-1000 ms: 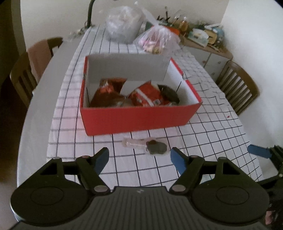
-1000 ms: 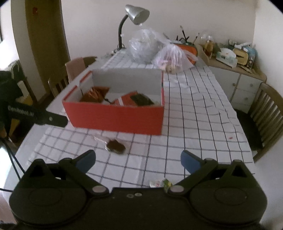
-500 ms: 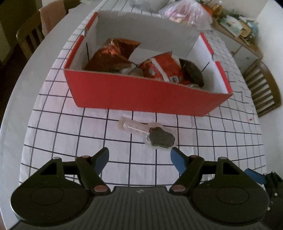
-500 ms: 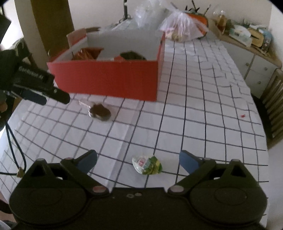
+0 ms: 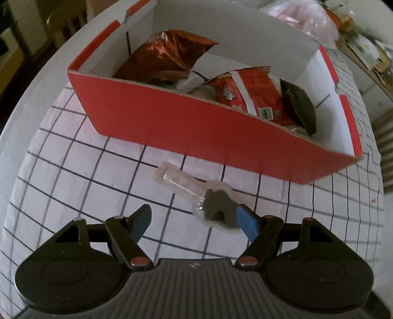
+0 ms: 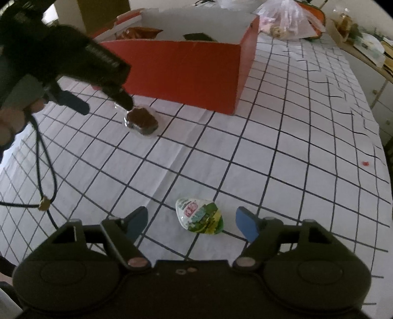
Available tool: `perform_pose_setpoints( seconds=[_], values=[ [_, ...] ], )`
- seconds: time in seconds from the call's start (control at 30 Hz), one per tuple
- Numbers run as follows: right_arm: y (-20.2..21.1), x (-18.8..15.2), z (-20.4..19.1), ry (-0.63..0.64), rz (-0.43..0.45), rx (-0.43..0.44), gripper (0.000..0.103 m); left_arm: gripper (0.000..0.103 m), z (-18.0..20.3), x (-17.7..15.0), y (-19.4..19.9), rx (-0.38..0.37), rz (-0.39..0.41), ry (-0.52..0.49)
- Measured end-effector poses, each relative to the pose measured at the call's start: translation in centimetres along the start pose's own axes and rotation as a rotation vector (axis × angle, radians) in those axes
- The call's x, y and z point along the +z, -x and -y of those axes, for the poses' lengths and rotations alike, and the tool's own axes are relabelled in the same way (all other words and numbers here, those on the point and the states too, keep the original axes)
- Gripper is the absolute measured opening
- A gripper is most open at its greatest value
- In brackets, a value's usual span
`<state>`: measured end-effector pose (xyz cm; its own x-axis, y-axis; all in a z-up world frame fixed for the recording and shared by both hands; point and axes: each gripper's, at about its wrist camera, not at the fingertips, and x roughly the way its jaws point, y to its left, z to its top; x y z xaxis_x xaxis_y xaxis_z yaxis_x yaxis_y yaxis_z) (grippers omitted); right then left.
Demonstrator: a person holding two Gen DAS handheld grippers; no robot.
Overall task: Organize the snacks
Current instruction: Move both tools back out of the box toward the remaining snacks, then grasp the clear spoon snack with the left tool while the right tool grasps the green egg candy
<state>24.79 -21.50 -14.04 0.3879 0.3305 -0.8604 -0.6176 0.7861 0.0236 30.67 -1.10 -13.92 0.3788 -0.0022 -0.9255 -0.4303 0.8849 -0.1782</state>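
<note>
A red cardboard box point(image 5: 201, 127) point(image 6: 186, 71) stands on the checked tablecloth and holds a brown foil bag point(image 5: 164, 56), a red snack bag point(image 5: 250, 90) and a dark packet point(image 5: 302, 108). A dark snack in clear wrap point(image 5: 218, 208) point(image 6: 142, 120) lies in front of the box. My left gripper point(image 5: 194, 223) hovers open over it, its right fingertip by the snack's edge. A green and white packet point(image 6: 200, 216) lies between the fingers of my right gripper point(image 6: 191, 220), whose jaws are closing without touching it.
Plastic bags point(image 6: 287, 17) sit on the table behind the box. A cluttered sideboard point(image 6: 368, 46) stands at the right, and a chair point(image 5: 66, 22) at the far left. The left gripper's cable point(image 6: 46, 171) hangs over the cloth. A hand point(image 6: 14, 117) holds that gripper.
Both grippers have come down toward the table. The left one has closed in on the dark wrapped snack. The right one now straddles the green packet, and its fingers have narrowed.
</note>
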Motion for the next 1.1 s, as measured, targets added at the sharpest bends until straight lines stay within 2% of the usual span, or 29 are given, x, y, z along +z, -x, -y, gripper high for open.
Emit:
perform_pose_setpoints(
  seconds=[0.27, 0.4, 0.73, 0.77, 0.83, 0.9, 1.03, 1.1],
  values=[
    [-0.9, 0.3, 0.4, 0.079, -0.029, 0.01, 0.063, 0.076, 2.4, 0.2, -1.5, 0.094, 0.003, 0.087],
    [-1.0, 0.3, 0.7, 0.096, -0.027, 0.031, 0.058, 0.076, 3.2, 0.0, -1.9, 0.084, 0.014, 0.109],
    [-1.2, 0.3, 0.6, 0.173, -0.007, 0.039, 0.052, 0.075, 2.7, -0.4, -2.7, 0.069, 0.009, 0.185],
    [-1.2, 0.3, 0.6, 0.181, -0.006, 0.039, 0.051, 0.074, 2.6, -0.5, -2.6, 0.075, 0.01, 0.186],
    [-1.2, 0.3, 0.5, 0.194, -0.002, 0.043, 0.049, 0.065, 2.7, -0.8, -2.4, 0.099, 0.016, 0.18],
    [-1.1, 0.3, 0.5, 0.2, 0.001, 0.045, 0.047, 0.063, 2.7, -1.0, -2.3, 0.109, 0.018, 0.169],
    [-1.1, 0.4, 0.3, 0.213, 0.005, 0.045, 0.043, 0.052, 2.9, -0.8, -2.3, 0.094, 0.014, 0.154],
    [-1.1, 0.4, 0.3, 0.215, 0.008, 0.049, 0.038, 0.052, 2.7, -0.9, -2.2, 0.085, 0.008, 0.145]
  ],
)
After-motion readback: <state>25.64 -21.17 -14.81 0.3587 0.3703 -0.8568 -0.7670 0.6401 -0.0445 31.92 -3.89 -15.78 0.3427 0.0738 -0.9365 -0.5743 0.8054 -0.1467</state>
